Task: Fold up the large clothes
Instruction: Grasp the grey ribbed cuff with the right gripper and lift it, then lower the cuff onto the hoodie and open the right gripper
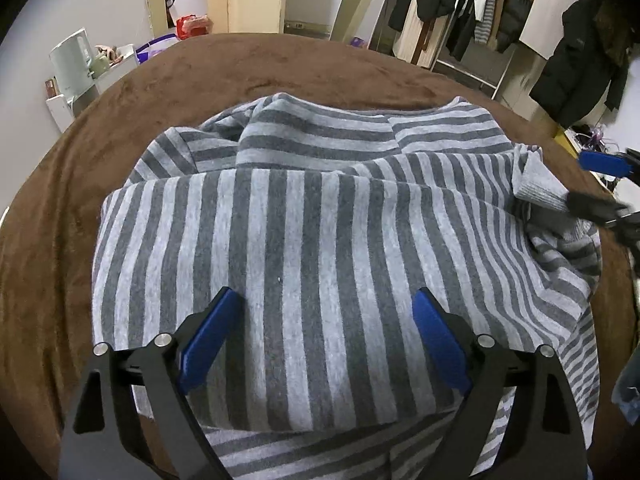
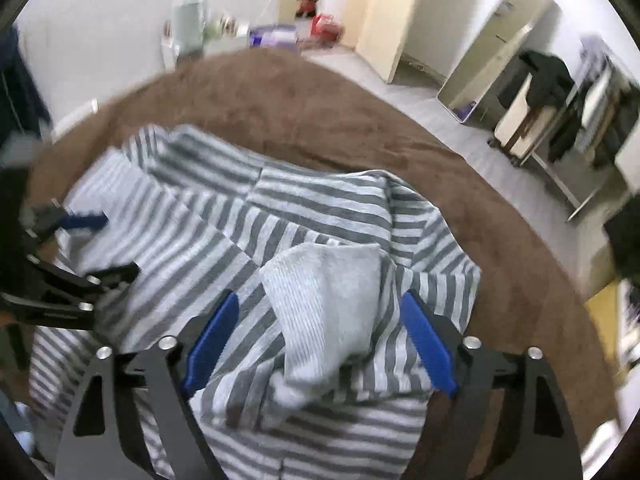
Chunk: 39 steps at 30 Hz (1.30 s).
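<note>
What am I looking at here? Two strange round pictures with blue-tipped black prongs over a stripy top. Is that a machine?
No machine moves here: a person holds a two-fingered tool in each hand, and each tool carries a wide-angle camera looking along its fingers. One picture comes from the left hand-held gripper, the other from the right hand-held gripper. Both stand open, holding nothing. Beneath them a grey striped garment lies partly folded on a brown blanket. Its plain ribbed cuff sits between the right tool's fingers, not pinched. Behind stand a clothes rack and a white kettle.
</note>
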Each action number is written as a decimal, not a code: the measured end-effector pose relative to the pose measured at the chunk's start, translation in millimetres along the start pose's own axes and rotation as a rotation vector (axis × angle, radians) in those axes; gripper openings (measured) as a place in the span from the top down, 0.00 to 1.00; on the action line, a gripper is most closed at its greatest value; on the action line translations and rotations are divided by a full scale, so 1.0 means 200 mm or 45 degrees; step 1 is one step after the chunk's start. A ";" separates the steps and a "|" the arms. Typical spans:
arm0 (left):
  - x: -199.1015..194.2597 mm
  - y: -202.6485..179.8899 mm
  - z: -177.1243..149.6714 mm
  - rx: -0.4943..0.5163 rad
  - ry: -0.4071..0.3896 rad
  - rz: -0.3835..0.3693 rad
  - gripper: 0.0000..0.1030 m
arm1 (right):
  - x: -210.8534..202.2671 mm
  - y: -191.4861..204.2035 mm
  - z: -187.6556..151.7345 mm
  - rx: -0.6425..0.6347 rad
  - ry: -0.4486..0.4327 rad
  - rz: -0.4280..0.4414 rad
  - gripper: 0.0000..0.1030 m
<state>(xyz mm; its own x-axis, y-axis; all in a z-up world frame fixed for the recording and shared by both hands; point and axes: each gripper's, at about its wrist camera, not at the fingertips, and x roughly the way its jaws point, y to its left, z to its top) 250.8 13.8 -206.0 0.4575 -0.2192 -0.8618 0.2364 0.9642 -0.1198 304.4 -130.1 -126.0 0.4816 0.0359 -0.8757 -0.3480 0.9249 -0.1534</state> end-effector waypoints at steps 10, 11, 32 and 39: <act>0.02 0.03 -0.01 -0.054 -0.041 -0.052 0.12 | 0.21 -0.09 -0.04 0.182 0.157 0.007 0.84; 0.02 0.04 -0.01 -0.060 -0.043 -0.054 0.12 | 0.19 -0.11 -0.04 0.213 0.136 0.018 0.85; -0.04 0.12 0.05 -0.185 -0.072 0.090 0.08 | -0.41 -0.43 0.32 0.400 -0.371 0.171 0.87; 0.01 0.03 0.03 -0.143 -0.032 0.110 0.07 | -0.15 -0.53 -0.01 0.463 -0.172 0.138 0.87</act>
<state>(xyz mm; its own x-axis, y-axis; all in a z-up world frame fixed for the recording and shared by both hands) 258.3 18.9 -206.6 0.4939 -0.1370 -0.8586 0.0983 0.9900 -0.1015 325.8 -229.8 -84.7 0.5674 0.1676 -0.8062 -0.1066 0.9858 0.1300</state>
